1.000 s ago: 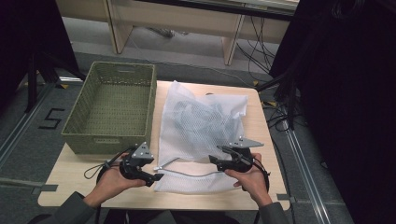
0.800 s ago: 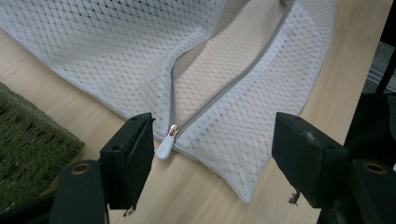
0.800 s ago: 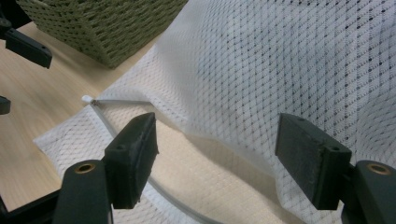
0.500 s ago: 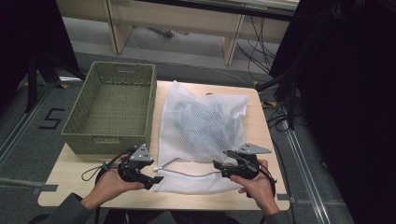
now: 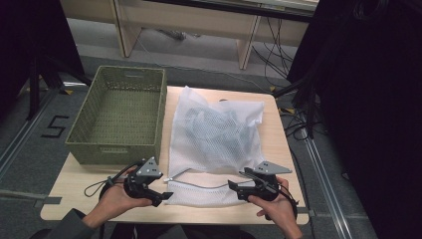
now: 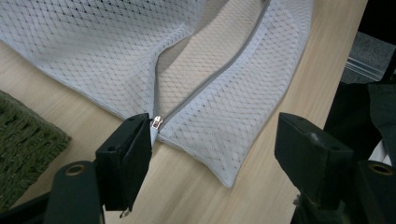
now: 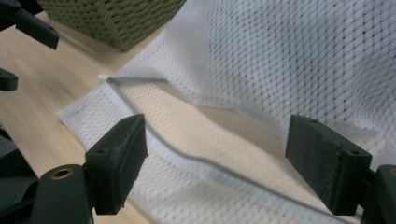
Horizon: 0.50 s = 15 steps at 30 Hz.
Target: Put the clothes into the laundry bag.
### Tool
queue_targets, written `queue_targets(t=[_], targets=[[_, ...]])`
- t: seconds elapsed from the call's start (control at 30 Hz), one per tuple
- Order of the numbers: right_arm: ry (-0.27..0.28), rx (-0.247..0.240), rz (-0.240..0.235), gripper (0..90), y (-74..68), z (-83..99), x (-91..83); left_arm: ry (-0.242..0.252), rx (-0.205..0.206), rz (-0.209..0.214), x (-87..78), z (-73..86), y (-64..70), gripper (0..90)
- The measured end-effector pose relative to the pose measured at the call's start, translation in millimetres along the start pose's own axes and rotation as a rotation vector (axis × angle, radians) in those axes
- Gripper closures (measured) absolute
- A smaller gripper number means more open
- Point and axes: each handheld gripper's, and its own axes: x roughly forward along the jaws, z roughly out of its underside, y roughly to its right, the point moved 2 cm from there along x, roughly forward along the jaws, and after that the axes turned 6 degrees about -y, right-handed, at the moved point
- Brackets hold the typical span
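Observation:
A white mesh laundry bag (image 5: 214,132) with clothes inside lies on the wooden table (image 5: 74,191). Its zip runs open along the near edge, and the lower flap (image 5: 199,194) lies flat toward me. My left gripper (image 5: 160,191) stands open at the flap's left corner. In the left gripper view the metal zip pull (image 6: 156,122) sits just off the tip of the left jaw of this gripper (image 6: 217,144). My right gripper (image 5: 238,181) is open at the flap's right part. In the right gripper view its jaws (image 7: 223,154) straddle the mesh and the grey zip track (image 7: 187,156) without gripping.
A green woven basket (image 5: 119,117), with nothing in it, stands on the table's left half, close against the bag. The table's near edge lies just under both hands. Cables and dark stands surround the table on the floor.
My right gripper has drawn back toward the near edge and a little to the right. The left gripper has barely shifted. The bag lies as before.

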Motion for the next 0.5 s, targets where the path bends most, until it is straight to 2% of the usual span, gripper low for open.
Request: queue_targets(t=[0.03,0.13,0.2,0.27,0.3,0.33,0.47,0.5], targets=[[-0.007,0.002,-0.002,21.4,-2.0,1.7,-1.0,-0.002,0.014,-0.004,-0.5,0.4,0.4,27.1],[-0.021,-0.018,-0.005,21.1,-3.9,4.8,-3.0,-0.006,0.012,-0.003,-0.4,2.1,3.0,27.0],[-0.033,0.006,-0.017,21.1,-10.7,9.9,-6.5,-0.007,0.009,-0.001,-0.2,3.6,6.5,26.9],[-0.032,0.0,-0.014,21.1,-11.6,11.5,-7.6,-0.008,0.018,0.005,-1.5,4.5,9.8,26.7],[-0.039,0.014,-0.016,21.1,-14.5,14.7,-11.2,-0.003,0.035,0.008,-2.3,5.4,12.3,26.7],[-0.028,-0.017,-0.009,21.1,-13.2,16.2,-11.5,0.0,0.021,0.015,-2.1,6.4,15.1,26.6],[-0.043,0.001,-0.008,21.1,-15.9,23.3,-16.4,-0.006,0.031,0.021,-1.9,9.9,22.7,26.5],[-0.047,-0.006,-0.007,21.1,-15.8,24.6,-17.7,-0.014,0.049,0.02,-2.1,10.2,22.9,26.5]])
